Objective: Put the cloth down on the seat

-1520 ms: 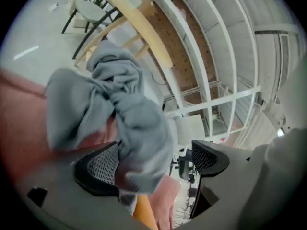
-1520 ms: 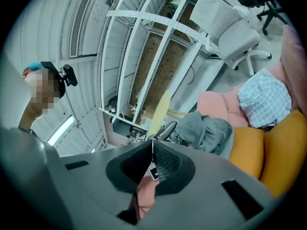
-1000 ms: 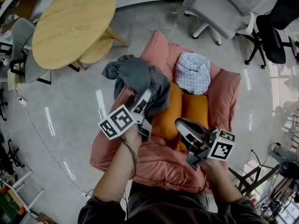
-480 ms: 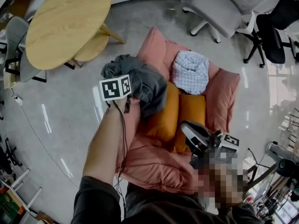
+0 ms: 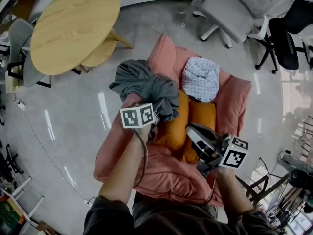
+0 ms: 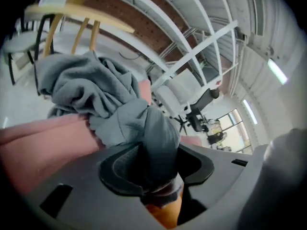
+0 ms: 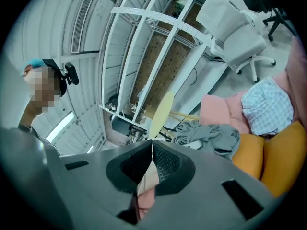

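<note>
Cloth (image 5: pixel 146 84) on seat (image 5: pixel 161 175), within closing left tongs (image 6: pixel 156 176)

Even, bright indoor light; glare streaks on the glossy floor (image 5: pixel 102 109); both gripper views bend strongly, dark-cornered, near parts blurred.

Crumpled grey cloth (image 5: pixel 146 84) heaped on rim of pink seat (image 5: pixel 161 175) & its orange cushion (image 5: pixel 172 126).

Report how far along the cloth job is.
Done: the grey cloth lies bunched on the arm of the pink seat and an orange cushion. In hand: the left gripper has just been closing its jaws on a fold of it. Left: settle it and let go. The right gripper is shut, empty.
</note>
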The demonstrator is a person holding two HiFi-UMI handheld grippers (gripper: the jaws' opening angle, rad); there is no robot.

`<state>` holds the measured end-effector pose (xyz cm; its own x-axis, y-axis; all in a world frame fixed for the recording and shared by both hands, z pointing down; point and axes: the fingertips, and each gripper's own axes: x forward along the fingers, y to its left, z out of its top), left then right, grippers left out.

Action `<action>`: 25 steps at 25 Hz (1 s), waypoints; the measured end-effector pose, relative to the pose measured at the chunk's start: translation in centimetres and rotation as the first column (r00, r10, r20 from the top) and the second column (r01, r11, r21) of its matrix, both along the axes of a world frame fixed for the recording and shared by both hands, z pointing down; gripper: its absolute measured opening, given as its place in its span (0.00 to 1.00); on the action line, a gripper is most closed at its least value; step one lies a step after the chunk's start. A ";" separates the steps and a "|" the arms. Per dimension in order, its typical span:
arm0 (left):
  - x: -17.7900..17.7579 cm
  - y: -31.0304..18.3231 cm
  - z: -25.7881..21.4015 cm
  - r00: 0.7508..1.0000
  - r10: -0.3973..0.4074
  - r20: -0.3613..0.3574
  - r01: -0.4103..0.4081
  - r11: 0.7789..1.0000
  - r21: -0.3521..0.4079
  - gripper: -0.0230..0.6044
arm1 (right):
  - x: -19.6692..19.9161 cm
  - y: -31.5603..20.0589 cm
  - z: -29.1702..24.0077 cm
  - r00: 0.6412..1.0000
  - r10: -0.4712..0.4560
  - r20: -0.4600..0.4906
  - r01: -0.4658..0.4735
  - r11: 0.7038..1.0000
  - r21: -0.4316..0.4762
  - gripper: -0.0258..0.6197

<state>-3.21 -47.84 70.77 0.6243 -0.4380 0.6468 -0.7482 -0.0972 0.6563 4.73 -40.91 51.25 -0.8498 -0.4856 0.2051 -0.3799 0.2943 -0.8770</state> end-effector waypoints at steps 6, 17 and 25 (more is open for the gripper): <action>-0.7 1.1 -6.1 0.986 -0.063 -0.151 0.076 0.994 0.078 0.56 | -1.3 0.0 -0.5 1.000 -0.014 -0.023 0.014 1.000 0.026 0.07; -1.5 5.1 -14.3 0.990 0.143 -0.015 -0.130 0.937 0.325 0.07 | -2.5 -0.5 -5.2 0.998 -0.032 -0.050 0.038 0.992 0.121 0.07; -0.4 7.1 -17.4 0.960 0.245 0.136 -0.280 0.870 0.406 0.05 | -3.2 -0.9 -6.3 0.988 -0.062 -0.139 0.090 0.975 0.205 0.06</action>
